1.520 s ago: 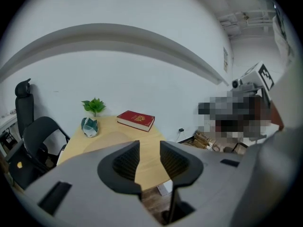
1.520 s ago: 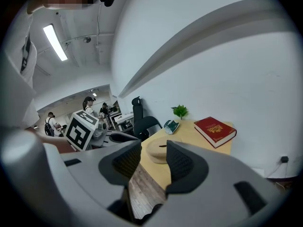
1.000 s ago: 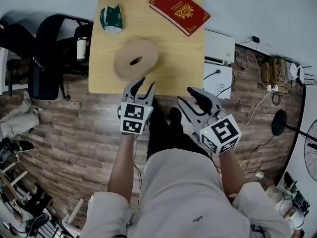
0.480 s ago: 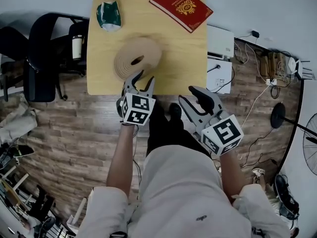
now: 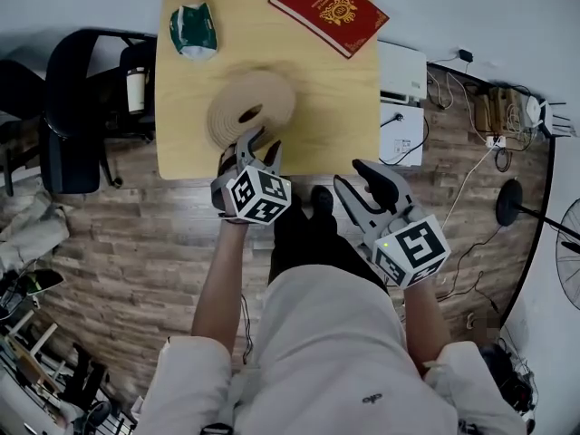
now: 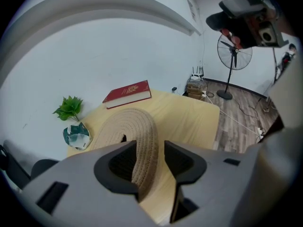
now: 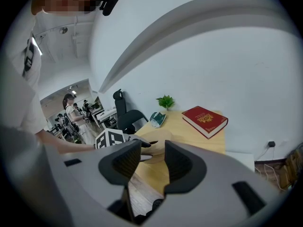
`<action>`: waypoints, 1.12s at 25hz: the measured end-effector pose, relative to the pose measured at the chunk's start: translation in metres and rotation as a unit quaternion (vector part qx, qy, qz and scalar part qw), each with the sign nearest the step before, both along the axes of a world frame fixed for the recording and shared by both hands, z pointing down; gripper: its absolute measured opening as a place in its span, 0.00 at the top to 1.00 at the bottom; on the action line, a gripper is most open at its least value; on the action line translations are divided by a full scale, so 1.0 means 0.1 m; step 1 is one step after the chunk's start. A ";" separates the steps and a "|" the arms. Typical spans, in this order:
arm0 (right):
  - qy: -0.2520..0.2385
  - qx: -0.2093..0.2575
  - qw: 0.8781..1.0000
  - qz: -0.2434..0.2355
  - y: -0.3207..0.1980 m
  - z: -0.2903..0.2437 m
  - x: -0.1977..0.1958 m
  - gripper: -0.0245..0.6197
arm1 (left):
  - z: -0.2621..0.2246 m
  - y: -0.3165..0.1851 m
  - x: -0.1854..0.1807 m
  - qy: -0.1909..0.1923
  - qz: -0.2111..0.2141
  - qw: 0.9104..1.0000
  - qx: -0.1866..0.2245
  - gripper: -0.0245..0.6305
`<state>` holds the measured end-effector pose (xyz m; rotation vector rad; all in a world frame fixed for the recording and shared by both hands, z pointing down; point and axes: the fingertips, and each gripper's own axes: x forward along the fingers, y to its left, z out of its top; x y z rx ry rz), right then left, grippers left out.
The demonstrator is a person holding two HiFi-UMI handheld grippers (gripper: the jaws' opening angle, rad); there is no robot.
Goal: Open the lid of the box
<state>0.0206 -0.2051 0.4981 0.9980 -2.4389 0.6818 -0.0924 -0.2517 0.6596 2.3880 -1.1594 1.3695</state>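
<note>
Box [image 5: 251,109] sits at the table's [image 5: 344,107] near edge, lid on. My left gripper [image 6: 150,150] has just been spreading its jaws wide to straddle the lid's rim, not yet pinching it. Right gripper [image 5: 353,178] hangs off the table, jaws apart and empty, leaving room.

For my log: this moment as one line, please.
left gripper: jaws just opening, woven box rim between; right gripper: open, empty

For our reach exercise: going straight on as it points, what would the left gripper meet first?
Probably the woven box, at its near rim. The left gripper has jaws that have just been opening and stand apart, with that rim showing in the gap between them; how close it is remains unclear.
</note>
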 end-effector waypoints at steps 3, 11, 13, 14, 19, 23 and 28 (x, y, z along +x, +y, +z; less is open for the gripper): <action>-0.002 0.001 1.000 0.007 0.01 0.02 0.01 0.72 | 0.09 -0.01 -0.03 -0.022 0.007 1.000 0.001 0.70; -0.002 0.000 1.000 0.012 0.03 0.00 0.04 0.72 | 0.12 -0.03 -0.05 -0.055 0.020 0.998 0.014 0.72; -0.003 0.000 1.000 0.010 0.04 0.00 0.03 0.72 | 0.12 -0.03 -0.06 -0.057 0.017 0.998 0.018 0.74; -0.004 0.001 1.000 0.010 0.04 0.00 0.03 0.72 | 0.12 -0.03 -0.06 -0.057 0.016 0.998 0.020 0.74; -0.003 0.003 1.000 0.011 0.05 -0.04 0.07 0.72 | 0.11 -0.03 -0.06 -0.066 0.017 0.997 0.023 0.75; -0.003 0.006 1.000 0.012 0.06 -0.06 0.11 0.72 | 0.10 -0.02 -0.07 -0.076 0.019 0.997 0.019 0.76; -0.004 0.015 1.000 0.013 0.03 -0.10 0.12 0.72 | 0.01 -0.02 -0.09 -0.070 0.019 0.997 0.019 0.77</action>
